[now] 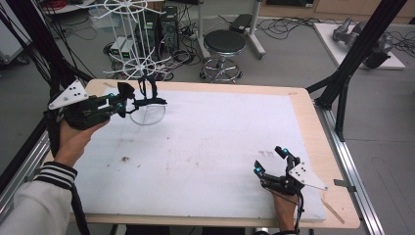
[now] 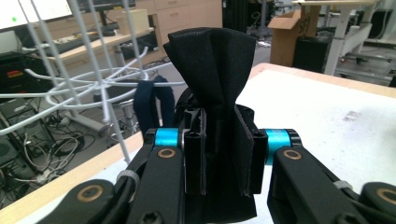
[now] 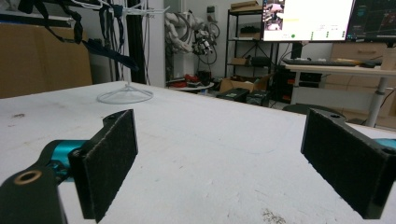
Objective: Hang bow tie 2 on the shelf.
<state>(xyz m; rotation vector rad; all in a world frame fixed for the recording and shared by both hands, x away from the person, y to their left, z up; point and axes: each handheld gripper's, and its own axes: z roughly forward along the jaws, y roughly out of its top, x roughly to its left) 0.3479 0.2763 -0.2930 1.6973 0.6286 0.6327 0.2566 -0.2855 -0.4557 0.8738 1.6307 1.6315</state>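
Observation:
A black fabric piece [image 2: 210,70] is pinched between the jaws of my left gripper [image 2: 219,154], which is shut on it. In the high view that gripper [image 1: 121,102] is raised over the table's far left corner, beside a white wire stand [image 1: 139,58]. A dark strap [image 1: 147,90] runs from the fabric to the stand, and its loop [image 2: 152,105] hangs over one of the white wire arms [image 2: 93,88]. My right gripper [image 1: 271,159] rests near the front right of the table, open, with nothing between its pads [image 3: 112,158].
A white mat [image 1: 205,147] covers the wooden table [image 1: 313,127]. The stand's round base [image 1: 147,115] sits on the mat at the far left. Behind the table stand a round stool [image 1: 224,44] and tangled cables. A black frame post [image 1: 352,58] rises at the right.

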